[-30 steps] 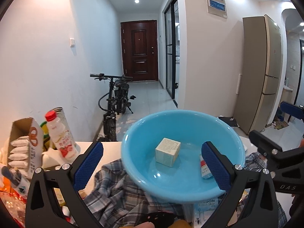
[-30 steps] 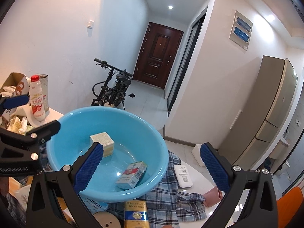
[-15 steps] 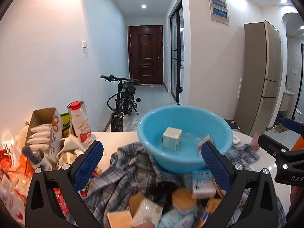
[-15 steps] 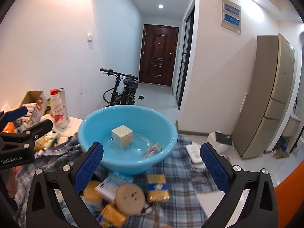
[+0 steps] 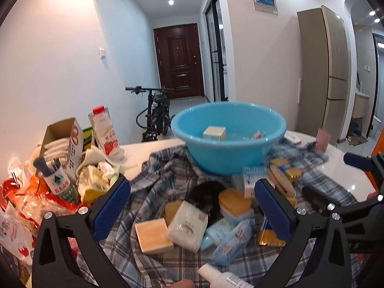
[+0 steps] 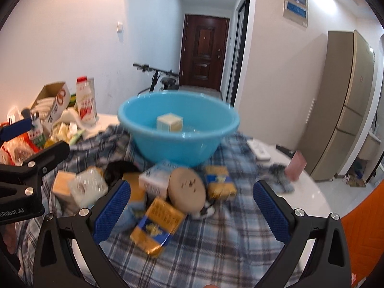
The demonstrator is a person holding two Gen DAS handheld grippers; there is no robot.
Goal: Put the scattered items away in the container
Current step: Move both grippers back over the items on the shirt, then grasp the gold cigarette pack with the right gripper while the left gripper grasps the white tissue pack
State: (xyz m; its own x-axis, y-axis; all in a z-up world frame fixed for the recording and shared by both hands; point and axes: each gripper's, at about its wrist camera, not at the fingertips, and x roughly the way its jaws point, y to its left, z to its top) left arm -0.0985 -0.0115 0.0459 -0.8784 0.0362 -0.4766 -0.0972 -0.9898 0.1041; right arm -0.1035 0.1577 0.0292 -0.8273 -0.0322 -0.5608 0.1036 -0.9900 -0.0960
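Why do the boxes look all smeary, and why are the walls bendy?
Right wrist view: motion blur smears the yellow-and-blue packet and the round tan lid, while the right gripper stays sharp. Left wrist view: milder blur on the blue basin and the small boxes in front of it. Both views: the fisheye lens bends the walls and darkens the corners; ceiling spotlights glare.

Setting: private flat, dining area opening onto an entrance hallway.

Dark wooden front door (image 5: 179, 60) at corridor end; bicycle (image 5: 153, 112) parked against wall; tall fridge (image 5: 322, 72) at right; white table (image 5: 340, 168) under a plaid cloth (image 6: 216, 240), crowded with snack packets and a milk bottle (image 5: 105, 132).
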